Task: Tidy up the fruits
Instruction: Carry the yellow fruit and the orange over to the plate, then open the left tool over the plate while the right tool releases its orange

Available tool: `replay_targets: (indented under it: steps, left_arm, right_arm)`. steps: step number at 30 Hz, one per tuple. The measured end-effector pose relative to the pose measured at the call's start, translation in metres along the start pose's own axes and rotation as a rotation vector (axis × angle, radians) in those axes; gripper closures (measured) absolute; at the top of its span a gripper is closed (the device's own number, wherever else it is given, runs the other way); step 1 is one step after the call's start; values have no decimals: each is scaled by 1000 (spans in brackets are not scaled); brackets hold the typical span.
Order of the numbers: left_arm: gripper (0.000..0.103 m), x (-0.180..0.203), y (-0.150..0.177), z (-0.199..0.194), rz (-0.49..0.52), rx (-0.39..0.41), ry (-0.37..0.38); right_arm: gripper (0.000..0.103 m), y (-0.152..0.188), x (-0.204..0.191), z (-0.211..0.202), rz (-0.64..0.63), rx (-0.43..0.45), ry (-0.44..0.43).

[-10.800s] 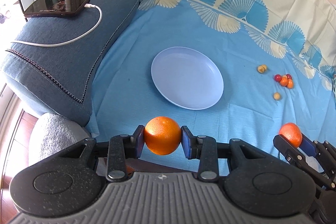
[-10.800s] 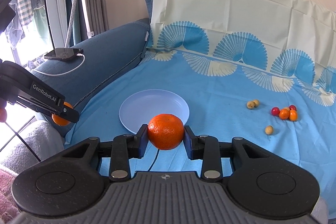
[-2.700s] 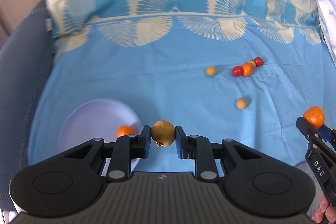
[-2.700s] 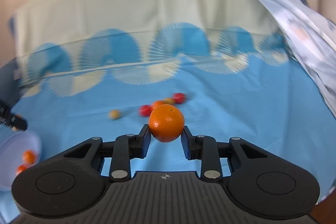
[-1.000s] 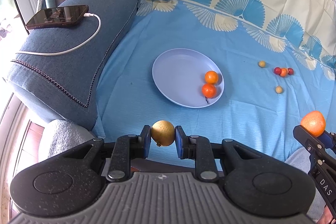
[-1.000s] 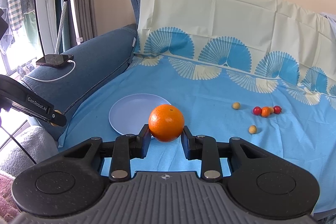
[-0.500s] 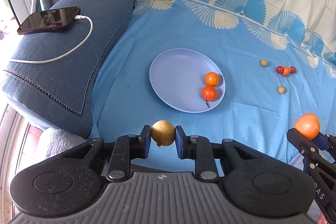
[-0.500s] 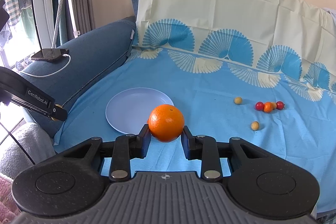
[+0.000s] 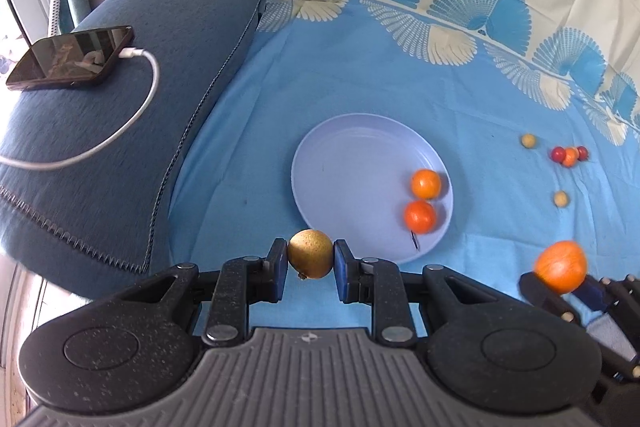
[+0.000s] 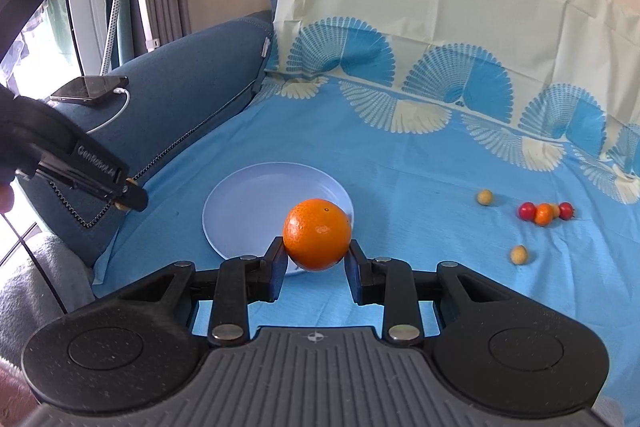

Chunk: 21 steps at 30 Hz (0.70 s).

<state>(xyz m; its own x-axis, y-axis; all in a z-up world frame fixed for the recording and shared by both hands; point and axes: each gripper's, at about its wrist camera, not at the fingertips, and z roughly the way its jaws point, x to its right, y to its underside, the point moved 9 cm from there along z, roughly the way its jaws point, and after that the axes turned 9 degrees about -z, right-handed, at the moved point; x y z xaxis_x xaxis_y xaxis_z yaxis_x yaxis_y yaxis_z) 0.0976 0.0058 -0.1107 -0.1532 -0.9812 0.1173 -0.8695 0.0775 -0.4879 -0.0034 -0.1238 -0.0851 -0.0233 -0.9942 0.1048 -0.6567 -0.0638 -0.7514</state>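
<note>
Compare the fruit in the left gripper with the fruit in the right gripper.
The fruit in the left gripper is a yellow-brown fruit, dull-skinned; the right gripper holds a bright orange with glossy, dimpled peel. The yellow-brown fruit looks smaller, barely wider than the finger pads, while the orange bulges well above them. Both are round, each clamped between a gripper's two fingers and held off the blue sheet near the plate.

You see a pale lavender plate (image 9: 344,167) on a light blue sheet (image 9: 360,67) bearing blue-and-cream fan motifs; the armrest (image 9: 120,115) is dark blue.
</note>
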Motion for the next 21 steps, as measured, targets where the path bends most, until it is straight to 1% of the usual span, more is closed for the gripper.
replay_targets:
  steps: [12, 21]
  left_arm:
    - [76, 27, -32, 76, 65, -66, -24]
    - [76, 39, -43, 127, 93, -108, -37]
  right_arm:
    - [70, -10, -8, 84, -3, -74, -66]
    - [70, -2, -13, 138, -7, -146, -96]
